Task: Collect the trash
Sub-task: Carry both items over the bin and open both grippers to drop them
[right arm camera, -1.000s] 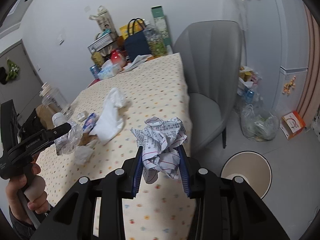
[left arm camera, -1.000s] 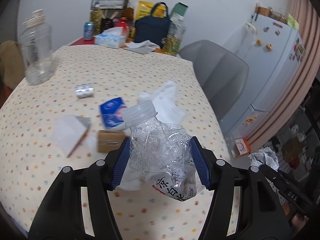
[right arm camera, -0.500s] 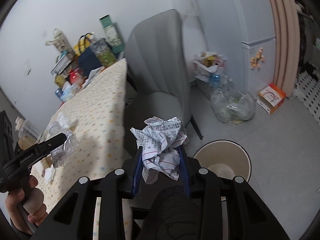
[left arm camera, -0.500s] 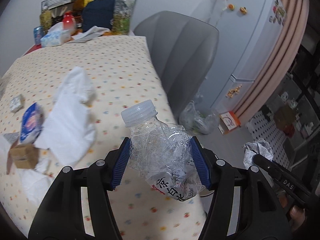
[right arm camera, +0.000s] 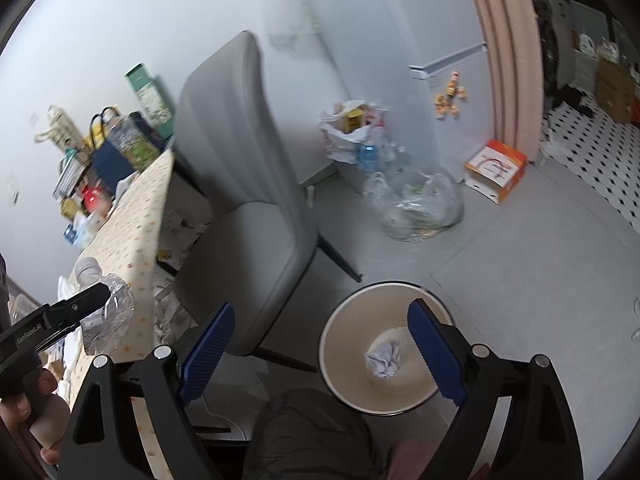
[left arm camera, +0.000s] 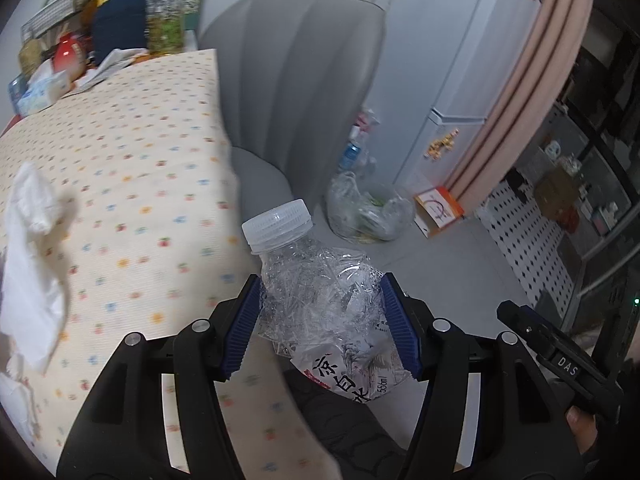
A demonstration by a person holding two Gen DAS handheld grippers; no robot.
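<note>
1. Grey floor (right arm camera: 520, 280) runs under a grey chair (right arm camera: 240, 184) that stands at the edge of a table (left arm camera: 120, 152) with a dotted cloth.
2. At the table's far end stand a dark bag (left arm camera: 120, 26), a red pot (left arm camera: 66, 52) and a tissue pack (left arm camera: 40, 90); these are blurred.
3. White tissue (left arm camera: 32, 240) lies on the cloth near the left edge of the left view.
4. Left gripper (left arm camera: 320, 320) holds a crushed bottle (left arm camera: 324, 300) between its blue pads, cap up and tilted a little left, over the table's near corner.
5. The bottle's label is at its lower end, below the pads.
6. Right gripper (right arm camera: 320, 352) has its jaws spread wide with nothing between them.
7. It hangs above a round bin (right arm camera: 384, 344) on the floor beside the chair.
8. A paper ball (right arm camera: 384, 360) lies at the bottom of the bin.
9. Near the fridge (right arm camera: 384, 40) sit a clear bag (right arm camera: 420, 208) of rubbish and an orange box (right arm camera: 496, 168).
10. From the right view the left gripper and its bottle show at the left edge, by the table.
</note>
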